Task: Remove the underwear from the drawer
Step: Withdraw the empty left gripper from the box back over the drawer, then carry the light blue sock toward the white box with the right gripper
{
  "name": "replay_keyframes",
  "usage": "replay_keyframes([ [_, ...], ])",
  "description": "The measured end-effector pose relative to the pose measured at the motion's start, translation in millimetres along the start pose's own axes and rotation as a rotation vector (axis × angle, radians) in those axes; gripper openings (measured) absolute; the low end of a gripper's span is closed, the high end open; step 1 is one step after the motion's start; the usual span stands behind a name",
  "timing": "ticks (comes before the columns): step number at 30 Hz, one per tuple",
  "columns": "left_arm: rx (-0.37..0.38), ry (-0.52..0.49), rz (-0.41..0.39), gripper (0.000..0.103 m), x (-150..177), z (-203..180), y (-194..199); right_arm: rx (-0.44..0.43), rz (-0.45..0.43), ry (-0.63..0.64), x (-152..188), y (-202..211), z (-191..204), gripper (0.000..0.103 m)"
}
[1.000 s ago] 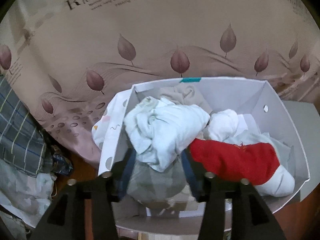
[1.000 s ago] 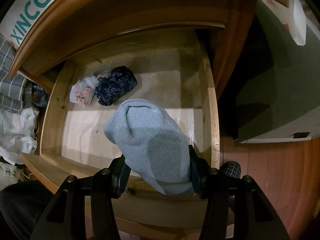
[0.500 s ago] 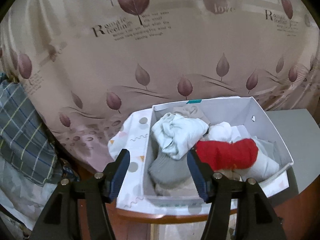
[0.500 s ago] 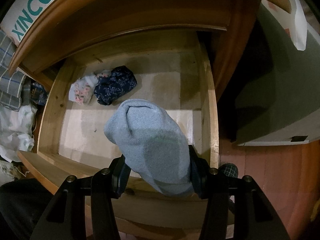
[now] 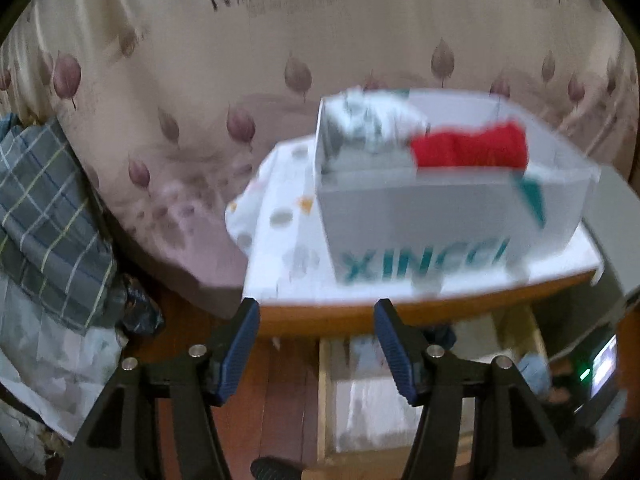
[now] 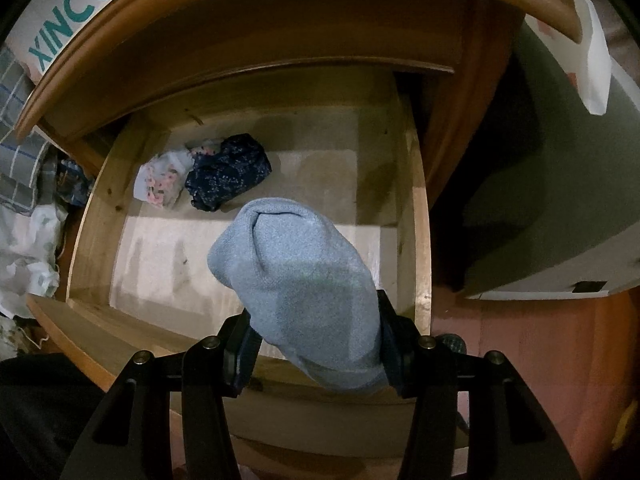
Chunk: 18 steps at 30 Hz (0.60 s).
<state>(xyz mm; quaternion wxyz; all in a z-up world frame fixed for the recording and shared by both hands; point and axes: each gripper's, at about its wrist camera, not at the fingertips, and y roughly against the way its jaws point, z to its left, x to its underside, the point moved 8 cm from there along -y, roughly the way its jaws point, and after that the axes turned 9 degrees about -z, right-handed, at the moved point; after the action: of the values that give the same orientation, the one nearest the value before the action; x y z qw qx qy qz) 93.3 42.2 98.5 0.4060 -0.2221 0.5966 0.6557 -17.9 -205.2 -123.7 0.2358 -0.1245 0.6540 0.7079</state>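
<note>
My right gripper (image 6: 316,344) is shut on a rolled light-blue piece of underwear (image 6: 296,280) and holds it above the open wooden drawer (image 6: 416,240). In the drawer's back left lie a dark navy floral piece (image 6: 228,172) and a white piece with pink flowers (image 6: 162,178). My left gripper (image 5: 316,340) is open and empty, in front of the nightstand's edge, below the white box (image 5: 420,216) that holds a red piece (image 5: 468,148) and white and grey pieces (image 5: 368,124). The left wrist view is blurred.
The white box stands on a white dotted cloth (image 5: 280,216) on the nightstand top (image 5: 400,312). A leaf-print bedsheet (image 5: 200,80) lies behind. Plaid fabric (image 5: 44,208) lies at the left. A grey-green box (image 6: 560,200) stands right of the drawer.
My left gripper has let go of the white bundle in the box, pulled back and dropped below the nightstand's edge. My right gripper holds the blue piece almost still.
</note>
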Motion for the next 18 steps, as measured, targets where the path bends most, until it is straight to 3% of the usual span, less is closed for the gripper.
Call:
replay_keyframes([
  [10, -0.017, -0.017, 0.086, 0.061, 92.3, -10.8, -40.6, 0.009, -0.019, 0.014, -1.5, 3.3, 1.2, 0.049],
  [18, -0.033, 0.014, 0.111, 0.061, 123.0, -0.9, -61.6, -0.035, -0.068, 0.034, -14.8, 12.6, 10.4, 0.049],
])
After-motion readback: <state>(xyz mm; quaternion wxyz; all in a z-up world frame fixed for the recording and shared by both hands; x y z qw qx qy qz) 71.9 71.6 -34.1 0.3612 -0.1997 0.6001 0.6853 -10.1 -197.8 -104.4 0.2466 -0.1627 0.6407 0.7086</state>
